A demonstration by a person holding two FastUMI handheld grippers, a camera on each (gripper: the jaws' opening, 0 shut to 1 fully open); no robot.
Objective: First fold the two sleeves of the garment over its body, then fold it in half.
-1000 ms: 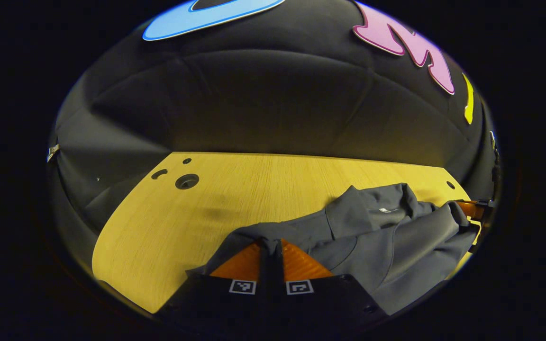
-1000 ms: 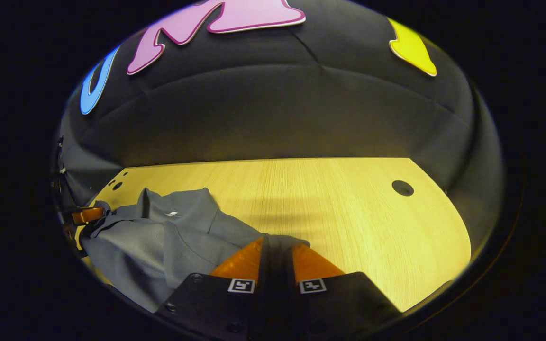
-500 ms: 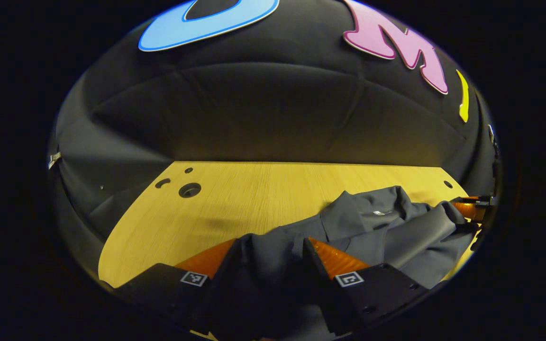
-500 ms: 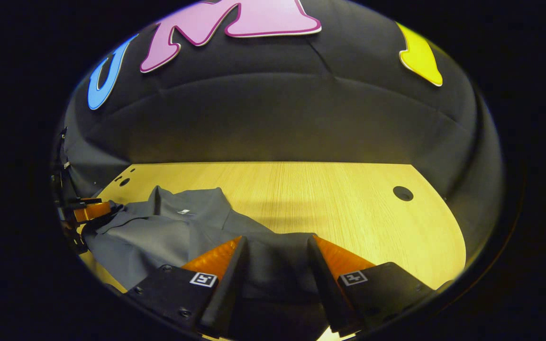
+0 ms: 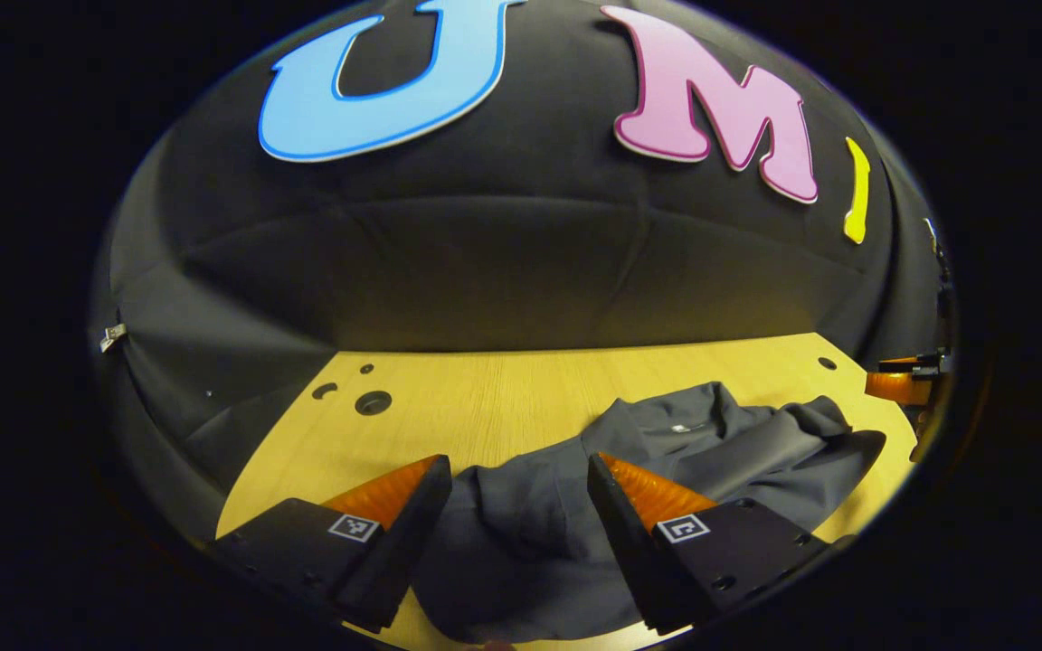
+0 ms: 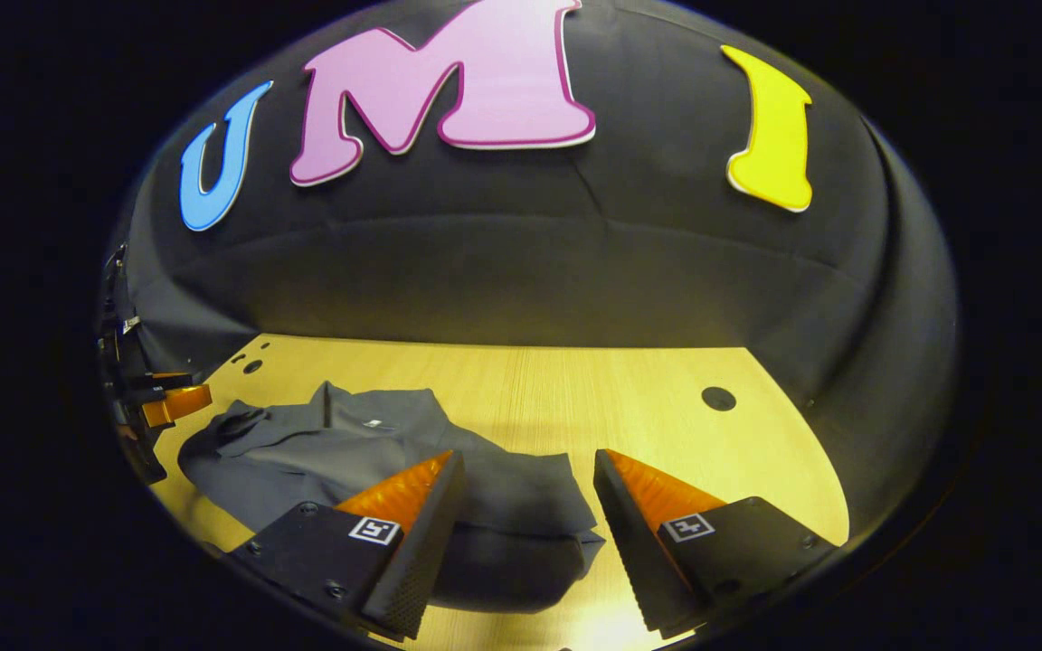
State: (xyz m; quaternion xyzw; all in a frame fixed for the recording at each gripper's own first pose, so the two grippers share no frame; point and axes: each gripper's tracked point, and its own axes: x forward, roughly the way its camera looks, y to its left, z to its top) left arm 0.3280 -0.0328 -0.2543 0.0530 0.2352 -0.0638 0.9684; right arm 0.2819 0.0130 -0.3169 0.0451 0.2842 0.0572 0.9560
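Above the near edge of the tabletop, the left gripper has its jaws spread wide, holding nothing, with the grey garment lying folded and rumpled between and beyond them. Over the garment's other end, the right gripper likewise has its jaws wide apart and empty above the cloth, level and pointing toward the booth wall.

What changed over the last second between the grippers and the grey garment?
Both the left gripper and the right gripper opened, let go of the garment and drew up and back; it settled flatter. The wooden table stayed as it was.
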